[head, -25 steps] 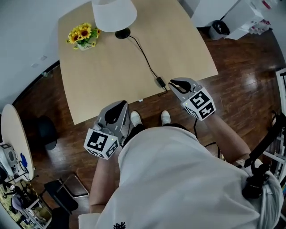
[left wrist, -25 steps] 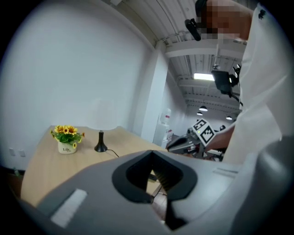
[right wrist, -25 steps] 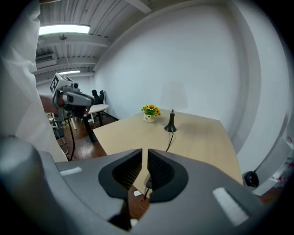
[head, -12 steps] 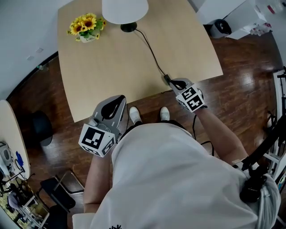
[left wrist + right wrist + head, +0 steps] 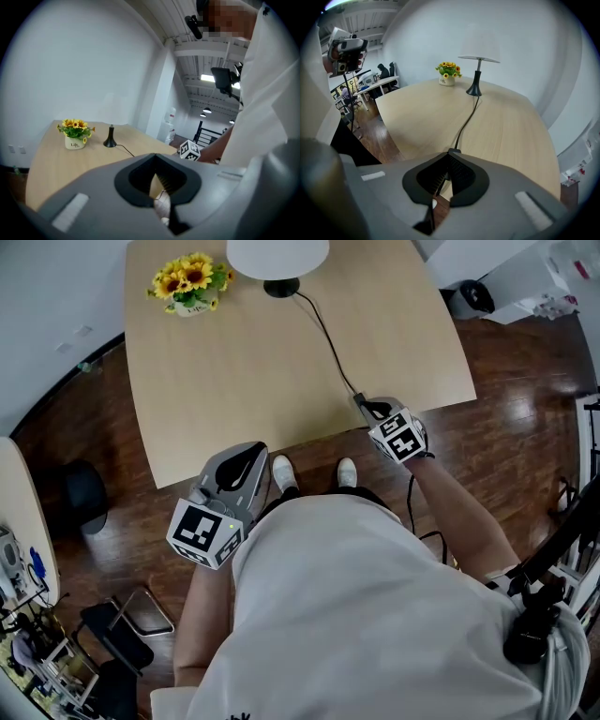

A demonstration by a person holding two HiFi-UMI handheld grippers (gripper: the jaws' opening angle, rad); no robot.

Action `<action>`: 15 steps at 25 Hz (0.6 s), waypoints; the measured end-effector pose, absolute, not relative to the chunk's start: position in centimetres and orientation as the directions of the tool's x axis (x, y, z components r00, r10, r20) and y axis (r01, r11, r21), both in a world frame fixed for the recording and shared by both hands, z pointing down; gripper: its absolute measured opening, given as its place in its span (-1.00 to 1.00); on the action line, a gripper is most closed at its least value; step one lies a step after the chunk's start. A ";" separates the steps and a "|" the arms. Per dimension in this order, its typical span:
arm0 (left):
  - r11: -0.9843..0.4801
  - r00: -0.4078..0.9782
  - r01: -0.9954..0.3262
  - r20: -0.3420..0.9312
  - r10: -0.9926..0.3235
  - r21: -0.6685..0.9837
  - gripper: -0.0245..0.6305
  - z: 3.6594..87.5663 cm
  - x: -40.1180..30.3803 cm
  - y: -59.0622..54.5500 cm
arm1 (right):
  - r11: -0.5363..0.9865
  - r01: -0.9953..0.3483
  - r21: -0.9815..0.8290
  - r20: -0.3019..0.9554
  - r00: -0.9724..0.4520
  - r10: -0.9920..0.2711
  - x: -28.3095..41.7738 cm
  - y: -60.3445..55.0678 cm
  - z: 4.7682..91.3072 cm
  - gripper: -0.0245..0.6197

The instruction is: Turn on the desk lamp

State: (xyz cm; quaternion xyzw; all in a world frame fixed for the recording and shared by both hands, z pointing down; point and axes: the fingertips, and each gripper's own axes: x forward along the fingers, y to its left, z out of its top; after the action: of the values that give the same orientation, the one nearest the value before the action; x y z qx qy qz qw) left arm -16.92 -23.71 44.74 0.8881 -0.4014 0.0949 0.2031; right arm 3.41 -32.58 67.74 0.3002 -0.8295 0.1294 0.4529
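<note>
The desk lamp (image 5: 277, 256) has a white shade and a black base, and stands at the far edge of the wooden table (image 5: 234, 381). Its black cord (image 5: 328, 338) runs toward me to an inline switch (image 5: 361, 404) near the table's front edge. My right gripper (image 5: 367, 409) is shut, with its tips down on that switch. From the right gripper view, the cord (image 5: 466, 122) ends right at the closed tips (image 5: 449, 157), and the lamp (image 5: 478, 70) stands far behind. My left gripper (image 5: 249, 451) is shut and holds nothing, hanging off the table's front edge.
A small pot of sunflowers (image 5: 192, 282) sits at the table's far left, left of the lamp. Dark wooden floor surrounds the table. A black bin (image 5: 476, 296) stands at the right, another table's edge (image 5: 28, 521) at the left. My shoes (image 5: 284, 474) are under the table's front edge.
My right gripper moved forward and down onto the cord's switch, and its jaws went from open to shut. The left gripper has hardly moved.
</note>
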 end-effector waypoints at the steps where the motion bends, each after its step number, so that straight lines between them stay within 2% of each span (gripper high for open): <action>1: -0.596 0.662 -0.750 0.331 -0.673 0.287 -0.91 45.0 -17.0 -23.6 | 0.789 -0.611 0.064 0.832 -0.404 -0.380 3.3 -32.6 67.8 -0.91; 15: -0.593 0.665 -0.747 0.337 -0.666 0.302 -0.91 45.6 -16.9 -24.1 | 0.803 -0.590 0.085 0.865 -0.357 -0.354 3.6 -32.5 69.0 -0.91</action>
State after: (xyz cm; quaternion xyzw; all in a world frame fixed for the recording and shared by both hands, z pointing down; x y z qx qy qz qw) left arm -16.94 -24.06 45.60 0.8873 -0.3981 0.0947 0.2126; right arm 3.62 -32.48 69.05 0.2895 -0.8147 0.1213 0.4876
